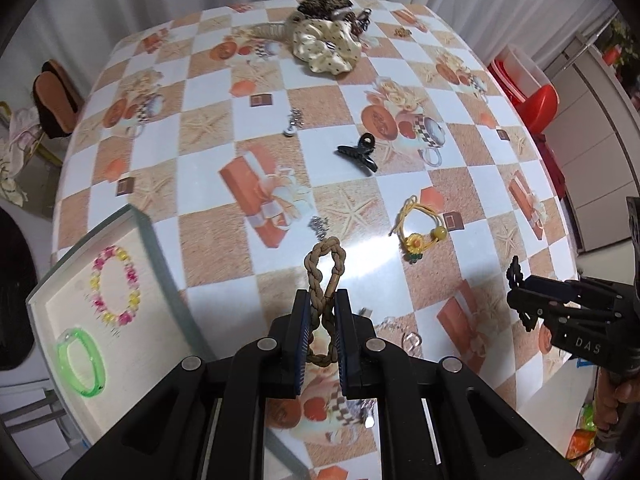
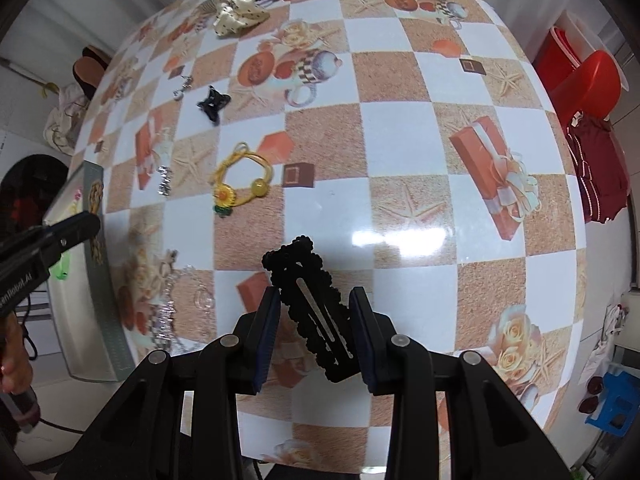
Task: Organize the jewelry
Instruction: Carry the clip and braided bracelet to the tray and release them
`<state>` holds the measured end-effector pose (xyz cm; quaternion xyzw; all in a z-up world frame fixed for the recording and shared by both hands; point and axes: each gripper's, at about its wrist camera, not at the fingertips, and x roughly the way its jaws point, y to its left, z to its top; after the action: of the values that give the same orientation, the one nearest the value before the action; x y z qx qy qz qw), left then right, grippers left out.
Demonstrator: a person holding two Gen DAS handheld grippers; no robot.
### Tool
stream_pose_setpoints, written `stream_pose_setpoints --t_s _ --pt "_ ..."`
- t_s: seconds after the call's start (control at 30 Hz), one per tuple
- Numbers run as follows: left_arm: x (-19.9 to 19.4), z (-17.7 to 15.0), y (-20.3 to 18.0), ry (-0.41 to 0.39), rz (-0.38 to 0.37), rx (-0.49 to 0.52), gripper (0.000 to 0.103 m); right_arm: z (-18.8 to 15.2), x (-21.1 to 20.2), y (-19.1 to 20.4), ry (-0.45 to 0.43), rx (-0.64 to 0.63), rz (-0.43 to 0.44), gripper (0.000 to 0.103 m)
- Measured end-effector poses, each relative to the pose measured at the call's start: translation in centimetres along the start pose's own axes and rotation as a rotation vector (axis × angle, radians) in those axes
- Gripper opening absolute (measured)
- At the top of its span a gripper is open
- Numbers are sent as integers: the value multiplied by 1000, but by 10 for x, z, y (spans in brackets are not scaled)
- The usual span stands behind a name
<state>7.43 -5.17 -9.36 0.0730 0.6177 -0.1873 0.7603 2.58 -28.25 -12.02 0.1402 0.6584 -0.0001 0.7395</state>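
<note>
My left gripper [image 1: 322,312] is shut on a tan braided cord bracelet [image 1: 325,272] and holds it above the table near the open tray [image 1: 160,280]. The tray holds a pink-and-yellow bead bracelet [image 1: 114,286] and a green bangle [image 1: 82,362]. My right gripper [image 2: 314,312] is shut on a black scalloped hair clip [image 2: 310,304]; it also shows at the right of the left wrist view [image 1: 520,300]. On the table lie a yellow sunflower hair tie [image 2: 238,184], a black claw clip [image 2: 214,104] and small silver pieces [image 2: 164,182].
The checkered table [image 2: 400,152] carries a cream scrunchie [image 1: 326,46] and a pile of dark hair ties [image 1: 324,4] at the far edge, plus clear trinkets [image 2: 172,312] near the tray. A red chair [image 2: 580,76] stands to the right.
</note>
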Motion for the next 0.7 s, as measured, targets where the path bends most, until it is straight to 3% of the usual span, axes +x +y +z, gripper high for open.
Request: stream_pose_setpoints --t_s 0.17,0.7 --pt "-17 -12 18 -20 8 -45 17 1 -11 13 -16 -25 20 38" --pt "-50 -64 103 -50 76 -267 17 19 -14 123 -21 -219 96 38"
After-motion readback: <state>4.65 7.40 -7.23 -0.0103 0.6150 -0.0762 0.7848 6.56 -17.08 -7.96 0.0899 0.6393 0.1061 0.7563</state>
